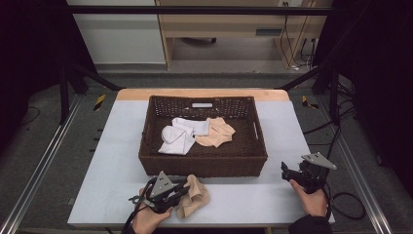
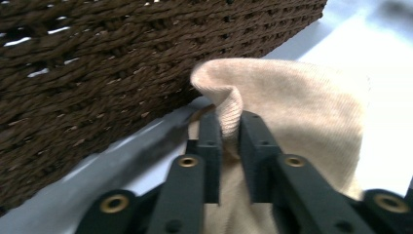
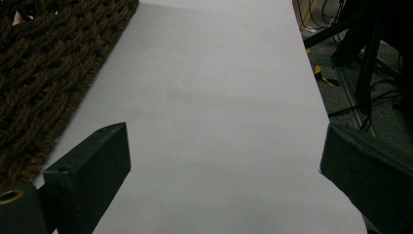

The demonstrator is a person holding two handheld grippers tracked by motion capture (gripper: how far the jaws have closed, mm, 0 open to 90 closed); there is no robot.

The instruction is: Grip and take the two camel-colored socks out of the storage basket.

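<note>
Beige sock point(image 2: 292, 126) on table just in front of wicker basket point(image 1: 202, 163), left gripper point(image 2: 229, 141) pinching only a cuff fold w/ jaws near-closed, could slip/snag on basket wall when lifted; right gripper point(image 1: 294, 174) jaws wide apart, empty.

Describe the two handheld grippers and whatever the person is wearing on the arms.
Both grippers are black, each topped with a grey three-cornered plate. The left gripper has flat, blocky black jaws on link arms with brass-coloured pivot rings, clear in the left gripper view. The right gripper has chunky rectangular black jaws, and a black cable trails from it. A dark sleeve covers the right forearm.
</note>
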